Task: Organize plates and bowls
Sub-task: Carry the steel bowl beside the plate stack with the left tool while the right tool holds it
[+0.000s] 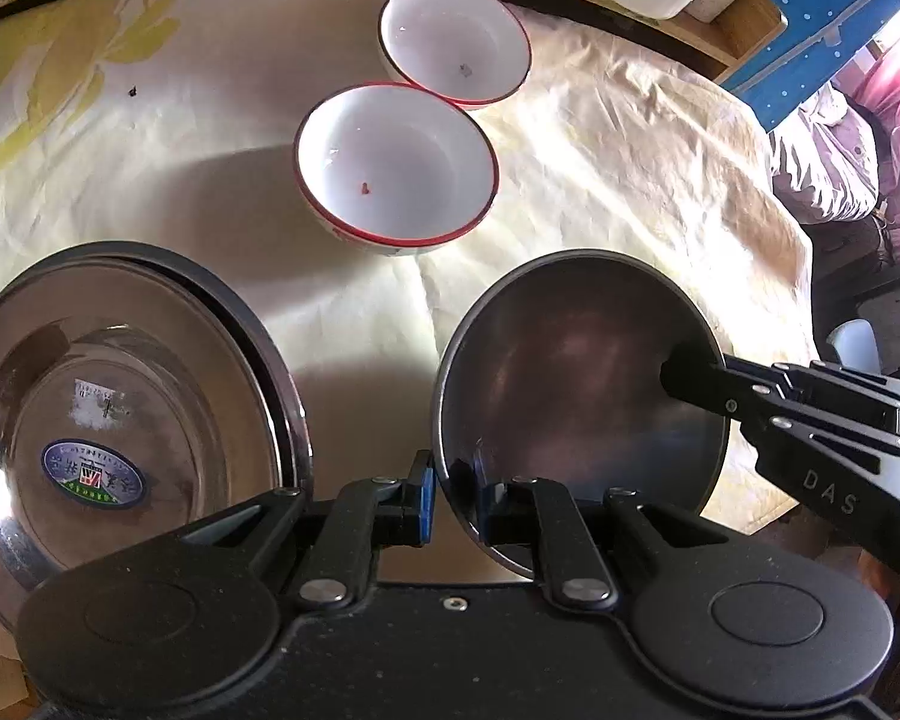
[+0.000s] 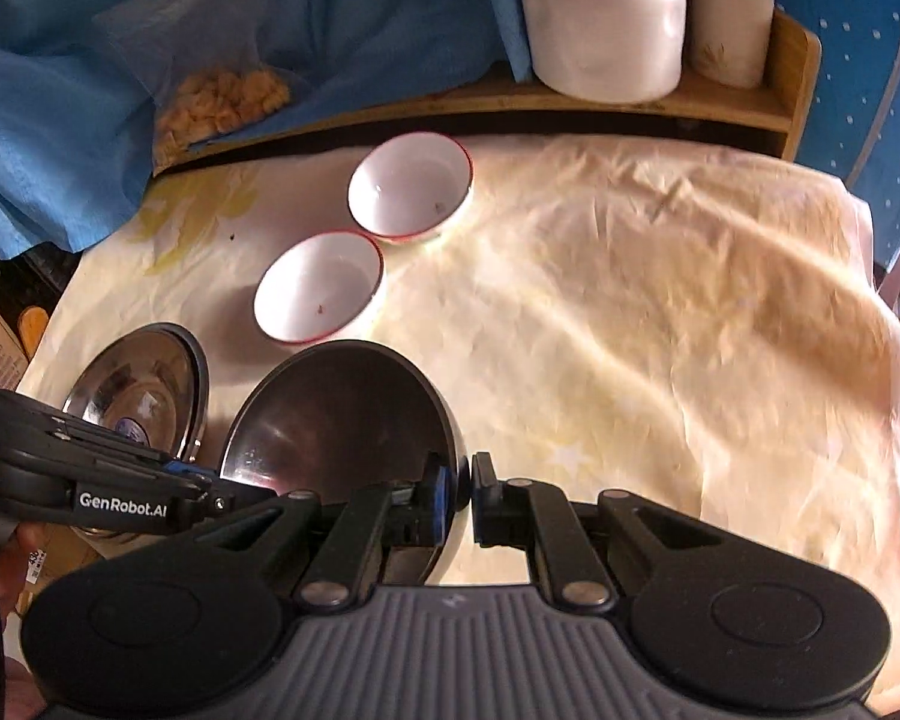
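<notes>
Steel bowl (image 1: 576,396) is held tilted off the table by both grippers: left gripper (image 1: 456,504) jaws clamp its lower-left rim, right gripper (image 2: 459,498) jaws clamp the opposite rim. Stacked steel plates (image 1: 120,414) sit just left of it in the left wrist view, so I judge they're the drop target.

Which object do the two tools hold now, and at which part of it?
Both the left tool and the right tool grip the dark metal bowl by its rim, on opposite sides.

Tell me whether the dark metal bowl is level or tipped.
Tipped. The metal bowl is held by its rim between the left gripper and right gripper, its opening tilted toward the white bowls, not flat on the cloth.
</notes>
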`<state>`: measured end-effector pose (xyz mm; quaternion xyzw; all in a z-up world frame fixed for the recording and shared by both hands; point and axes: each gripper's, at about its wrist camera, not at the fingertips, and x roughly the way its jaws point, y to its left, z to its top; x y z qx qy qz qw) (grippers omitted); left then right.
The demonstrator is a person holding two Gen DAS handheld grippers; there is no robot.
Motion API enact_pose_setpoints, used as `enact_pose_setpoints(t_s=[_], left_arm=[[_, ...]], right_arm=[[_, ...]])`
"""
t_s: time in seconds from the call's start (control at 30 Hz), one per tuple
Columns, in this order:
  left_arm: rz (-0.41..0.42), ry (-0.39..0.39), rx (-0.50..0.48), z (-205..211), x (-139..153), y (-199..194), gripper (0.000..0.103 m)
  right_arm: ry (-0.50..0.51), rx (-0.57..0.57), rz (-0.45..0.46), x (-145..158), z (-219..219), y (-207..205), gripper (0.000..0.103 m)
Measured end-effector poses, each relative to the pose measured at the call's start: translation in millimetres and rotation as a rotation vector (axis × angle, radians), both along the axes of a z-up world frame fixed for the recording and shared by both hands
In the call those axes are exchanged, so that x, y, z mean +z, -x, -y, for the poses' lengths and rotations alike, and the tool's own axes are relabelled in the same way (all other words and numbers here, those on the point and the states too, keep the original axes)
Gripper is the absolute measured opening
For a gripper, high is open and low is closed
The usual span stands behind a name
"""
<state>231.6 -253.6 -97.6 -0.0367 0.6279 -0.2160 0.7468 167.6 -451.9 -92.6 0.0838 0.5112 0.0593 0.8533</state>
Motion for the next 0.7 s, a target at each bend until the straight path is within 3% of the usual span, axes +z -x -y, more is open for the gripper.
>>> enact_pose_setpoints(t_s=[0.7], left_arm=[[0.025, -0.033, 0.067, -4.1, 9.4, 2.1, 0.013]], right_arm=[[-0.046, 0.005, 0.005, -6.2, -0.3, -3.3, 0.010]])
